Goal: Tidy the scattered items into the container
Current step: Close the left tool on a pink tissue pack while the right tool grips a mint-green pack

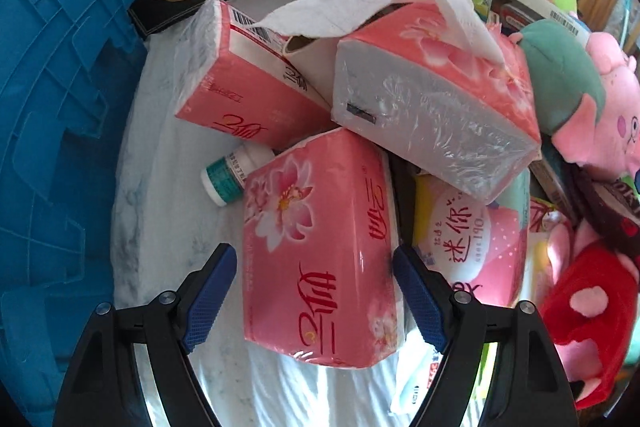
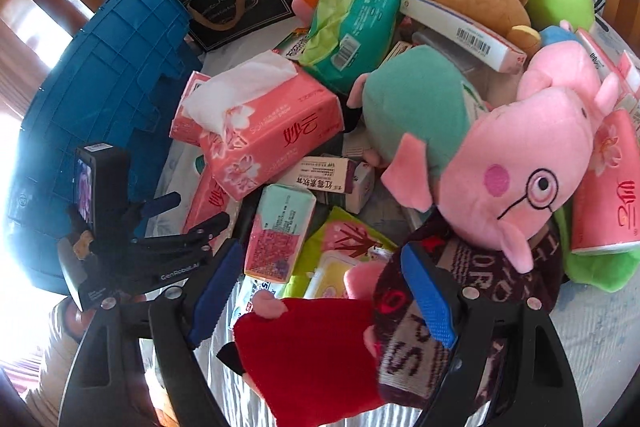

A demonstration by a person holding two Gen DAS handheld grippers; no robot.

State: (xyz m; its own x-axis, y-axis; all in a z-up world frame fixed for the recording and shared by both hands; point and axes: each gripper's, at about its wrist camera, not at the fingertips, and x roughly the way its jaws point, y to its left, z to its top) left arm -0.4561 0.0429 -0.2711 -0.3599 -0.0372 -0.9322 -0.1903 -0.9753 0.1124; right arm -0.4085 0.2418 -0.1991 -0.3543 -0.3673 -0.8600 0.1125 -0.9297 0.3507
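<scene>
Both grippers are black, with ribbed blue pads on the fingers (image 1: 210, 301) and silver screws at the pivots. The left gripper (image 2: 192, 215) carries white "GenRobot.AI" lettering and a small screen.

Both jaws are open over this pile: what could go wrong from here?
1. The left gripper straddles a pink tissue pack that props an opened tissue pack; lifting may tumble it.
2. The right gripper hovers over a red plush pressed against a dark printed cloth; it may snag both.
</scene>
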